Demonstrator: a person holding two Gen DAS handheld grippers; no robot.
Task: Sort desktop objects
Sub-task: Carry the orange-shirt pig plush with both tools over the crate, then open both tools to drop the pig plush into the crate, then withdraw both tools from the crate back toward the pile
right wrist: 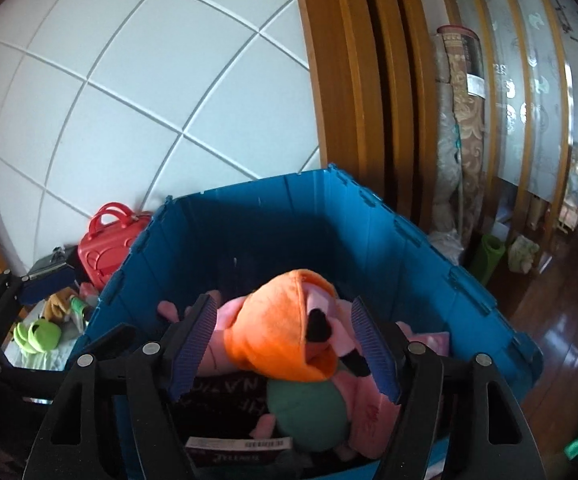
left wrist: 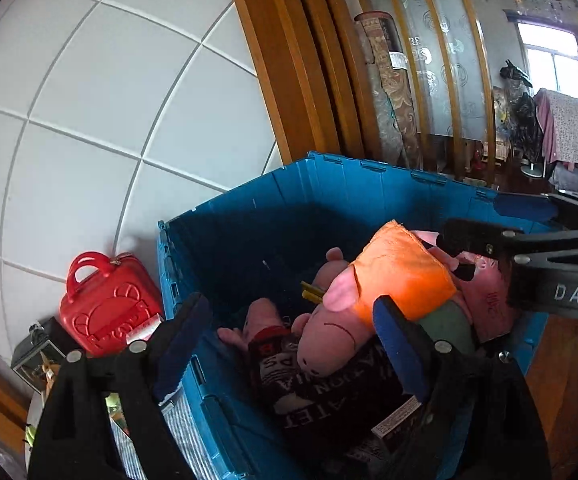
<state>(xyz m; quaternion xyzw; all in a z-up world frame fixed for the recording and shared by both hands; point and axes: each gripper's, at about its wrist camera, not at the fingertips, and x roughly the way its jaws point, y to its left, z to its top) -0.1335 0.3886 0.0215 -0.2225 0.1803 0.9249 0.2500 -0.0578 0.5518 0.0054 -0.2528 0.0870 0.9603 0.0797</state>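
One blue crate (right wrist: 289, 220) fills the middle of both views. Inside it lie at least two pink plush pigs (left wrist: 329, 336), one in an orange dress (right wrist: 285, 328), and one dark printed box (left wrist: 329, 396). At the left stand one red toy case (left wrist: 109, 304) and one green plush toy (right wrist: 39, 336). Two grippers show in all.

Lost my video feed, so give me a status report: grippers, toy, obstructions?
Left gripper open, right gripper open, both empty. Pink plush toy in orange dress lies in blue crate, between right pads, not pressed. Nothing in the way.
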